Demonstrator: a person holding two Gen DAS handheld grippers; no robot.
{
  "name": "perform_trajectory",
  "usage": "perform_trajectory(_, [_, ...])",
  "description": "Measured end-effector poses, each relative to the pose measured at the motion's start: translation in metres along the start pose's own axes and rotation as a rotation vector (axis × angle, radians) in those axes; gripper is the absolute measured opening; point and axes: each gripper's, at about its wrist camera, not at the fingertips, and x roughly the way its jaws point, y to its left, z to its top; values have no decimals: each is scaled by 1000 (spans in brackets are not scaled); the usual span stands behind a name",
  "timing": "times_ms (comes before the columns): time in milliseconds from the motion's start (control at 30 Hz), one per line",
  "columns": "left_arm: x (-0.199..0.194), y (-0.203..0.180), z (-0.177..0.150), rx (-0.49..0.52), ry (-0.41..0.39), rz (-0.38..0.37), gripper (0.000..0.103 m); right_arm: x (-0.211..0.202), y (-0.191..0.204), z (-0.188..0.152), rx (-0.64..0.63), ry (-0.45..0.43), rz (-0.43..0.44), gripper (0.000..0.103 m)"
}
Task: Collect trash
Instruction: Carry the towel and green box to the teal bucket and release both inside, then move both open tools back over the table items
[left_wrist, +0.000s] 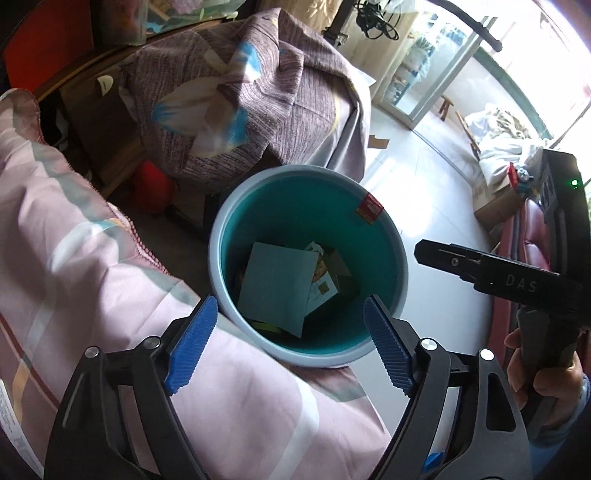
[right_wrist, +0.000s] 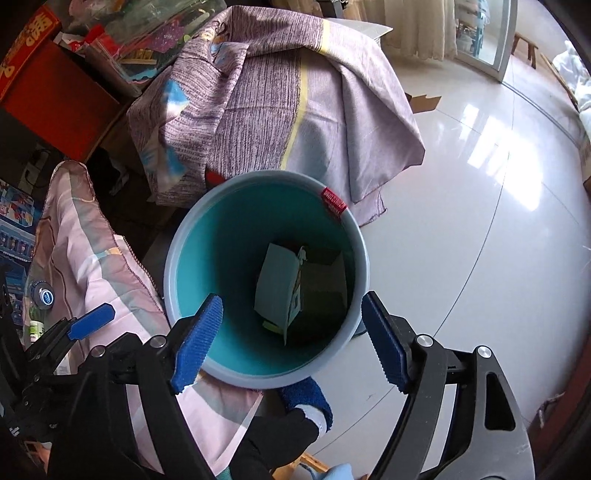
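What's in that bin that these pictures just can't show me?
- Bottom of the bin: in the left wrist view, covered by the blue-grey sheet.
- Printed papers: text too small, partly under the sheet.
- Red label on the rim: lettering unreadable in both views.
- Bin's outside: hidden by its own rim.

1 bin (left_wrist: 221, 236), 1 blue sheet (left_wrist: 275, 284) and 1 printed carton (left_wrist: 325, 284) inside, 2 grippers, 2 draped cloths.

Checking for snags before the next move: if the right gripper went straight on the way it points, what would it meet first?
Probably the pale blue sheet of paper lying in the teal bin. The right gripper is open and empty above the bin's mouth, nothing between; depth is hard to judge.
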Motion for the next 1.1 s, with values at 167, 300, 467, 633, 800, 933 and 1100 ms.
perform_trajectory(167, [-18, 5, -10, -12, -29, -5, 88, -13, 17, -9, -26, -13, -1, 76])
perform_trajectory(300, [-38, 14, -22, -32, -60, -1, 90, -27, 36, -16, -57, -30, 5, 76])
perform_trajectory(467, [-65, 33, -42, -73, -100, 7, 93, -43, 63, -28, -96, -53, 9, 79])
perform_trajectory(633, [-91, 57, -64, -119, -132, 24, 94, -49, 95, -45, -143, -47, 17, 79])
perform_trajectory(800, [-120, 86, -95, -174, -162, 56, 95, -50, 130, -61, -206, -34, 31, 79])
perform_trajectory(933, [-145, 115, -122, -227, -193, 103, 95, -50, 164, -79, -262, -17, 44, 79])
perform_trajectory(1100, [-173, 152, -158, -303, -224, 144, 96, -49, 204, -102, -339, 8, 56, 79])
